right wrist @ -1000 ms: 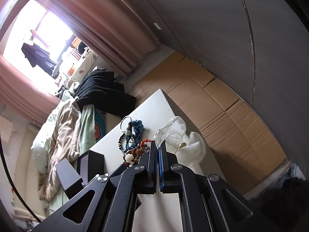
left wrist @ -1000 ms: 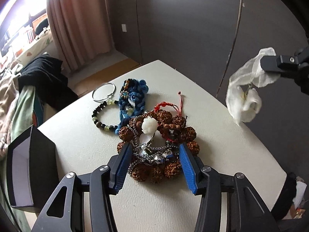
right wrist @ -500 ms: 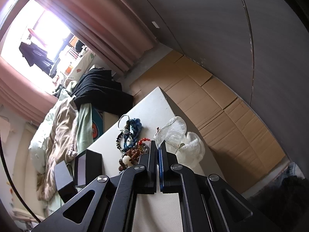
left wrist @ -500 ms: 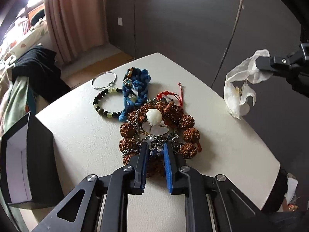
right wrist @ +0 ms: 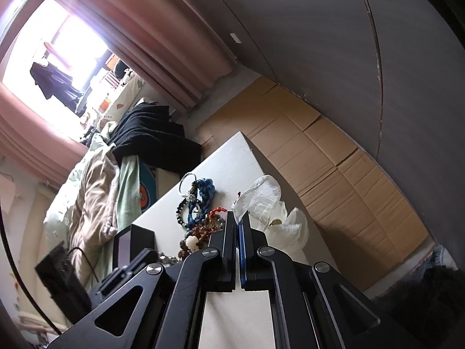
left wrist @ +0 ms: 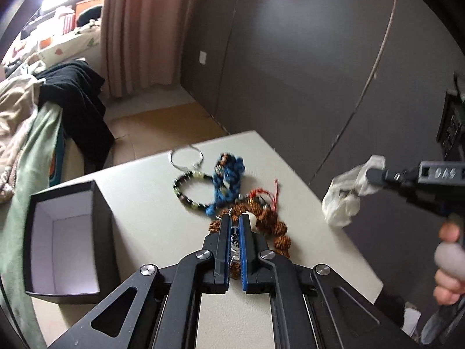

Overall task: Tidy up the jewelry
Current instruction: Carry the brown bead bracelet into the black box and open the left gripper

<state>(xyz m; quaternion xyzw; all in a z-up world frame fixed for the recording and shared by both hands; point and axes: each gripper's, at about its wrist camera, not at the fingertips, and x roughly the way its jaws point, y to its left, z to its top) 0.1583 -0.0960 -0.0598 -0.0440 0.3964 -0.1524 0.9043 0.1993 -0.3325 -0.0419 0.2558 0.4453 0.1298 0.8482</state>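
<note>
A pile of jewelry lies on the white table (left wrist: 151, 212): brown seed-bead strands (left wrist: 273, 226) with a white bead, a blue braided piece (left wrist: 229, 180), a dark bead bracelet (left wrist: 186, 189) and a silver ring bangle (left wrist: 186, 158). My left gripper (left wrist: 236, 218) is shut on a silver chain (left wrist: 234, 251) from the pile. My right gripper (right wrist: 239, 218) is shut on a sheer white pouch (right wrist: 258, 200), held above the table's right edge; the pouch also shows in the left wrist view (left wrist: 348, 192).
An open black box with white lining (left wrist: 66, 241) stands at the table's left. A bed with clothes (left wrist: 35, 122) is beyond it. Dark wall panels (left wrist: 290, 58) and cardboard floor covering (right wrist: 334, 174) lie past the table's far and right edges.
My left gripper closed on the silver chain in the pile and has pulled back and up. The right gripper kept the pouch held, shifting little.
</note>
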